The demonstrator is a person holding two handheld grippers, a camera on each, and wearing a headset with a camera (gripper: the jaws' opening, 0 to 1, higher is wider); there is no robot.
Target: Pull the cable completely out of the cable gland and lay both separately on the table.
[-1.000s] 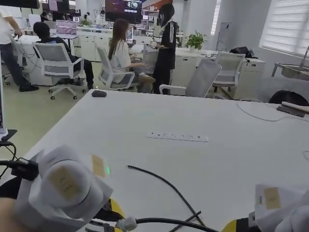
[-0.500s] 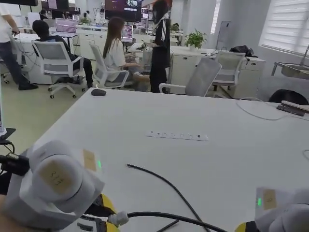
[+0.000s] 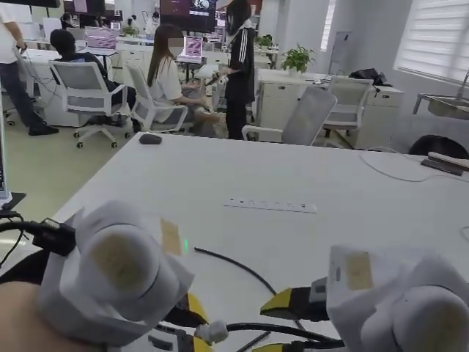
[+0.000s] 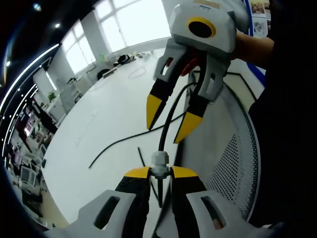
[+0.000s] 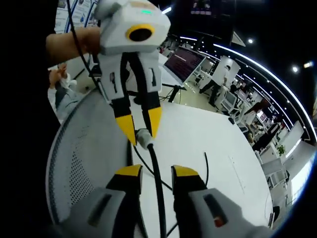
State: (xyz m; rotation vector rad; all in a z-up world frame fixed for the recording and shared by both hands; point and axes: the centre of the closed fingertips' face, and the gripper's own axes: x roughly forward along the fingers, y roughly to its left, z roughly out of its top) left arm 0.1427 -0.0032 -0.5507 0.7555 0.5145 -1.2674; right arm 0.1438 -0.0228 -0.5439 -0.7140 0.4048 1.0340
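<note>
The white plastic cable gland (image 4: 159, 161) is clamped in the left tongs (image 4: 160, 172). The thin black cable (image 5: 150, 153) is aligned lengthwise between the right tongs (image 5: 156, 171), which are spread apart around it.

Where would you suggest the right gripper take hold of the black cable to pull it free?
Probably the straight stretch of black cable just short of the white cable gland, which the left gripper pinches. Approach head-on along the cable; the right gripper has its open fingers on either side of it.

Head view looks down across the tabletop (image 3: 293, 176); the close gripper views face each other, sharing the cable (image 4: 164, 126).
</note>
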